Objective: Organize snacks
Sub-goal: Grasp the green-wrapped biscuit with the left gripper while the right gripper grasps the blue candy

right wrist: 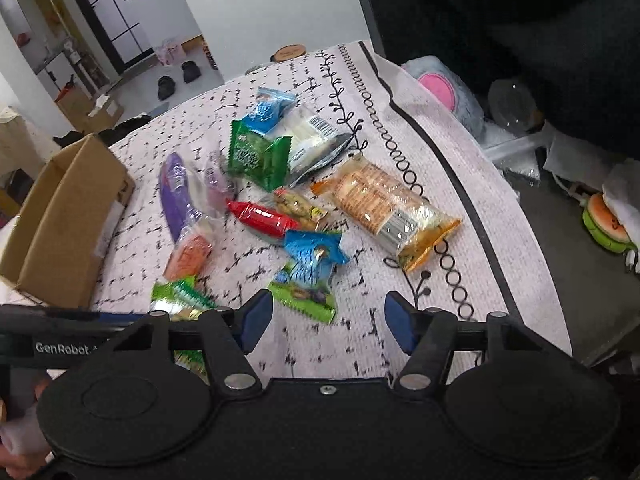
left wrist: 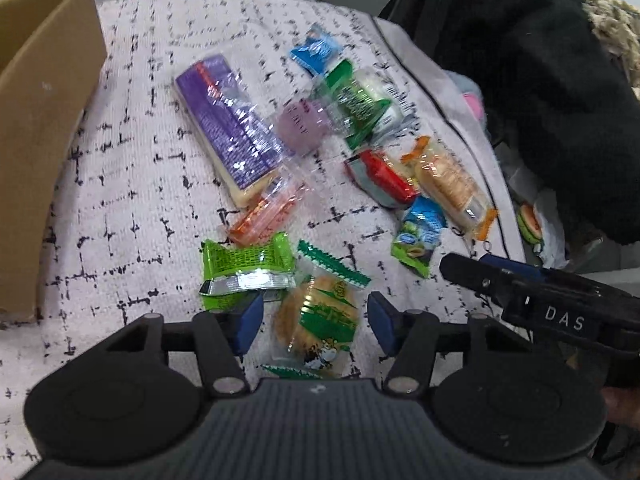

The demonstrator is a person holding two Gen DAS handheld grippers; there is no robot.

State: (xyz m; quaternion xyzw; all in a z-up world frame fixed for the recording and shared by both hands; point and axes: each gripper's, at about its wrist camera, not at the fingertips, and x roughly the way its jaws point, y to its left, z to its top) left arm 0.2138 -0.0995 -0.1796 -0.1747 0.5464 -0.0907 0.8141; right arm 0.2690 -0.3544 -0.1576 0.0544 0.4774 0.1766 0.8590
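Observation:
Several wrapped snacks lie scattered on a white cloth with black marks (left wrist: 132, 184). My left gripper (left wrist: 315, 322) is open, its blue pads on either side of a round cookie in a clear green-edged wrapper (left wrist: 316, 316). A bright green packet (left wrist: 246, 270) lies just left of it. My right gripper (right wrist: 329, 322) is open and empty, just short of a blue and green packet (right wrist: 310, 272). A purple box (left wrist: 228, 128), a red packet (right wrist: 262, 216) and an orange cracker pack (right wrist: 384, 208) lie further out.
An open cardboard box (right wrist: 68, 216) stands at the left edge of the cloth, also in the left wrist view (left wrist: 44, 128). A dark coat (left wrist: 520, 80) and a burger toy (right wrist: 604, 224) lie off the cloth on the right.

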